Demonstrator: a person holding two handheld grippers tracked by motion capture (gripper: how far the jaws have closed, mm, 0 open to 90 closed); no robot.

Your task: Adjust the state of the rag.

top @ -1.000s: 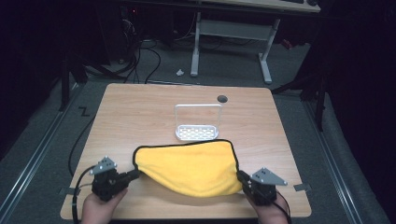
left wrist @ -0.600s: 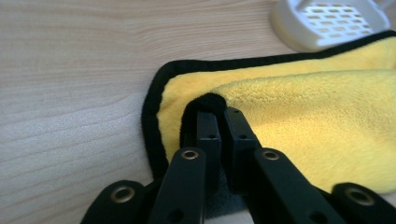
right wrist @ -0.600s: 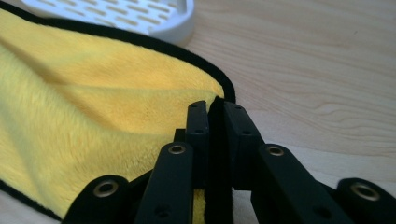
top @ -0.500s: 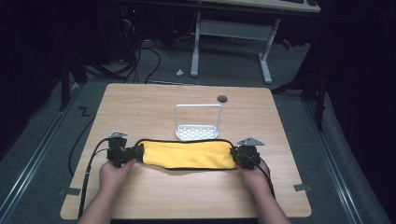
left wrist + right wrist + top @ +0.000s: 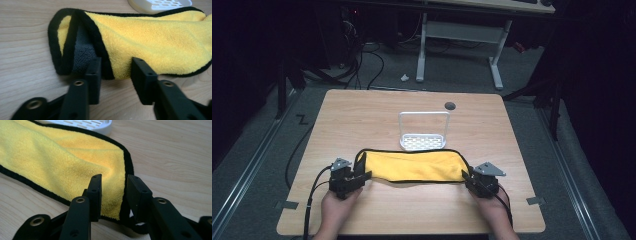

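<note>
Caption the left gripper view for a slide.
Left gripper with open jaws at the folded end of a yellow, black-edged cloth on the wooden table.

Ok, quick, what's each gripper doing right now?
Left gripper: jaws just opening, apart around the yellow cloth edge, not pressing it.
Right gripper: jaws just opening, cloth corner loose between them.

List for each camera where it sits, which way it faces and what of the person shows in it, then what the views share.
High view: above the person's side, facing forward and down on the table; both hands, left gripper and right gripper show.
Left gripper view: on that gripper, facing along its open jaws at the cloth's folded end.
Right gripper view: likewise, jaws open astride the cloth's other end.
Shared: yellow cloth and white rack.
</note>
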